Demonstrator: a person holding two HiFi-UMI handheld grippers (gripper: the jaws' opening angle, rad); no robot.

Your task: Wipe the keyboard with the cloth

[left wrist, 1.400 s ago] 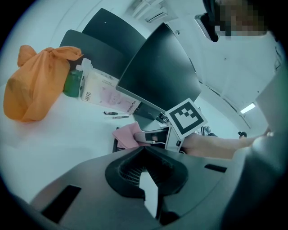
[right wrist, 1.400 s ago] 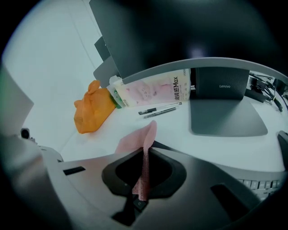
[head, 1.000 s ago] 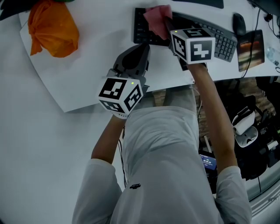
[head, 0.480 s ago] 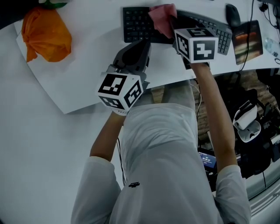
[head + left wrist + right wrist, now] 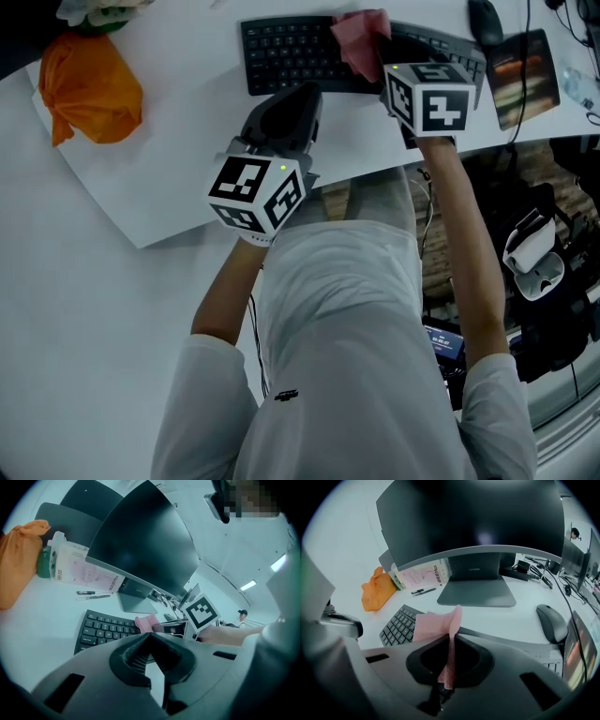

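Both grippers are at the keyboard [image 5: 286, 54]. The right gripper [image 5: 449, 660] has its fingers pinched tight on the pink cloth [image 5: 433, 624], which spreads ahead of them over the keys. The left gripper [image 5: 149, 637] has its fingers pressed together and holds nothing, with the keyboard just beyond their tips.

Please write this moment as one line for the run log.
right gripper: shut on cloth | cloth: over keyboard | left gripper: shut, empty, before keyboard

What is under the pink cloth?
The black keyboard lies under the cloth. The keys right beneath the cloth are covered, so they cannot be seen.
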